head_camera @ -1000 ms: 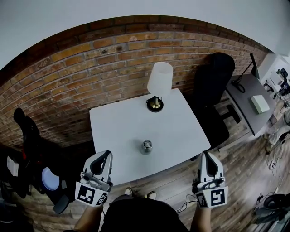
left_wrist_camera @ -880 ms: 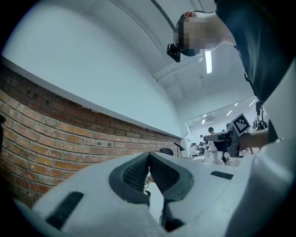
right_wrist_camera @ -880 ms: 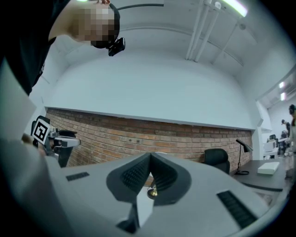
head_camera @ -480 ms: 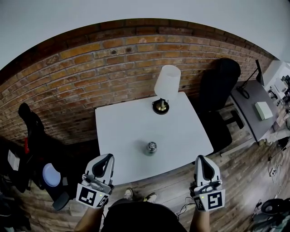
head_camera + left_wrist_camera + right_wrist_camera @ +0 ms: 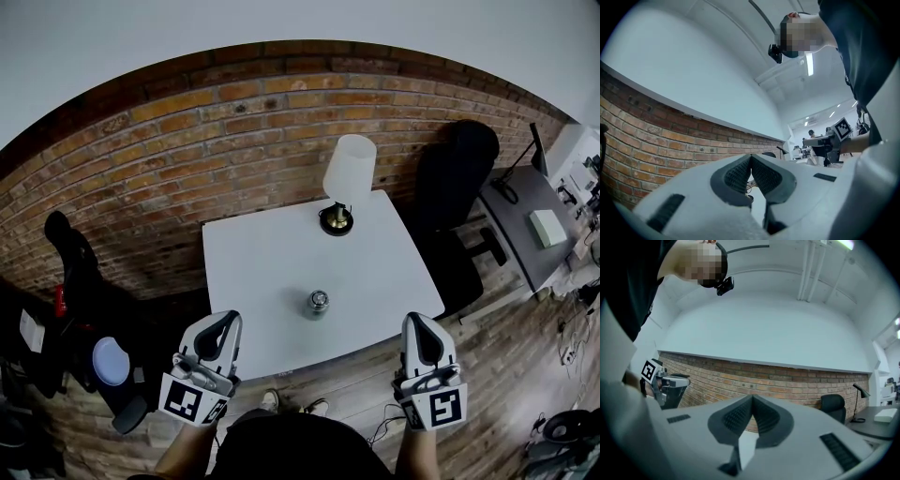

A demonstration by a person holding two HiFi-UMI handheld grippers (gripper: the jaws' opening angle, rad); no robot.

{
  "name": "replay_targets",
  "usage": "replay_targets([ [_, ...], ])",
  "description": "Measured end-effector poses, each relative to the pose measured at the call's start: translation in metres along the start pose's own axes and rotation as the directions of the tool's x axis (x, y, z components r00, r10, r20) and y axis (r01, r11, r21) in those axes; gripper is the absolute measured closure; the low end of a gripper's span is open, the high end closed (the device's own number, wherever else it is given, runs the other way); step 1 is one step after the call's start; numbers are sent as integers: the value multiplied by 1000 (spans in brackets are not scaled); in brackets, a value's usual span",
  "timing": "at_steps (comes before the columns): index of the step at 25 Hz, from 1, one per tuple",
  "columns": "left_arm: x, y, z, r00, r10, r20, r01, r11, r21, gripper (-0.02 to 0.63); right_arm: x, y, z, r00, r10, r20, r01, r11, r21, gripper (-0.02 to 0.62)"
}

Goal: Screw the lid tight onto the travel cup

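A lamp [image 5: 347, 178] stands far ahead of both claws on the white table [image 5: 262, 281], with a black chair [image 5: 450, 178] beyond the right claw [image 5: 416, 322]. The travel cup [image 5: 318, 302] sits ahead between them, well apart, contents unseen. The left claw [image 5: 225, 321] and its partner are both pinched closed, empty.

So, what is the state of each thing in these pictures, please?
left gripper: shut, empty, near the table's front edge
right gripper: shut, empty, near the same edge
travel cup: upright on the table, untouched
table lamp: upright near the far edge
office chair: nobody in it
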State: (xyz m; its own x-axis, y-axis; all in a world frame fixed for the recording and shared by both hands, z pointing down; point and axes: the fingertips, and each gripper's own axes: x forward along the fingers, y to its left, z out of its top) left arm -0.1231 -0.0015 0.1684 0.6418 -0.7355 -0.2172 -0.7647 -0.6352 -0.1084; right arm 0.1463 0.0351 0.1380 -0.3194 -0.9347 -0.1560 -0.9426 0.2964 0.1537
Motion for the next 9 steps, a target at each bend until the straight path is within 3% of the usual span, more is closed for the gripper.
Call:
replay_targets([
  [9,4,1,7,1000,-19,6,18,1000,17,583,3,-2,4,1000,-17,19,17,1000,23,582],
])
